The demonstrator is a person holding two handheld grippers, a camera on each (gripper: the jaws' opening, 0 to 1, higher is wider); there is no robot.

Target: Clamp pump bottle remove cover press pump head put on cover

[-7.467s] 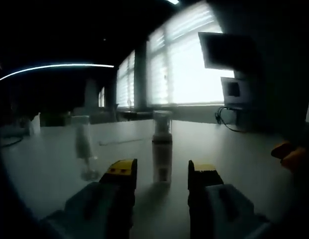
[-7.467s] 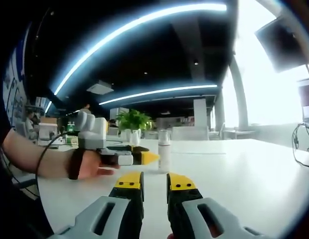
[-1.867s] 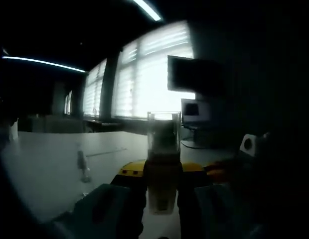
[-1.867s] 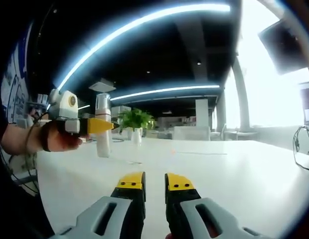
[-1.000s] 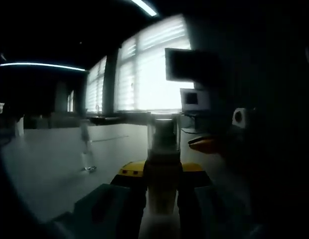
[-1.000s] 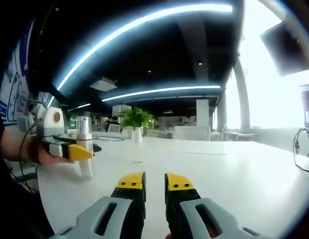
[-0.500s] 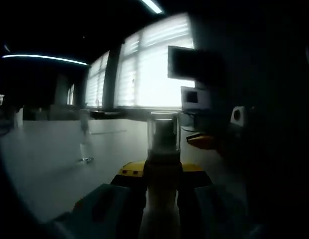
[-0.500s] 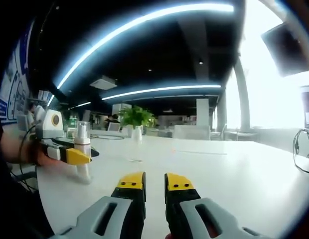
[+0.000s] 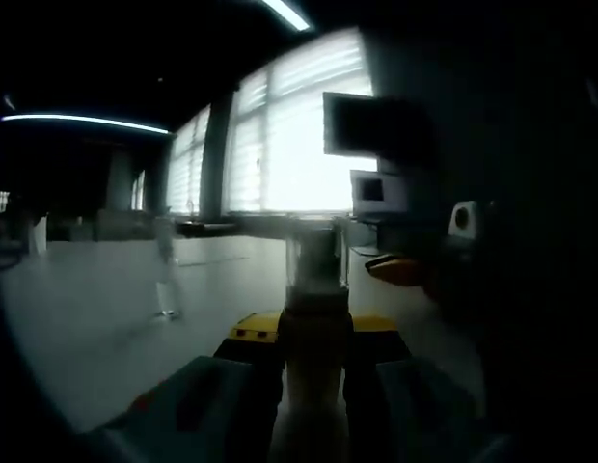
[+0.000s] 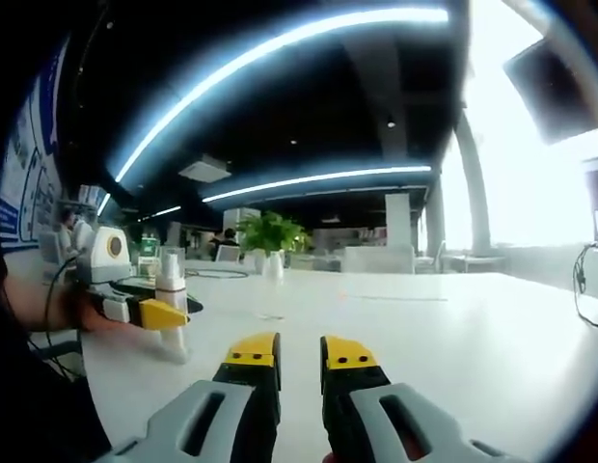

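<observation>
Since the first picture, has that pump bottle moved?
Yes. The pump bottle, shut between the left gripper's fingers, now sits left of the potted plant, nearer the person; earlier it stood right of it.

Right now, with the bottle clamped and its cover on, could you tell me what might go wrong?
1. The left tool grips the pump bottle low on its body, so pulling the clear cover might tilt it.
2. The right tool is nearly shut and off to the side; it must open first.
</observation>
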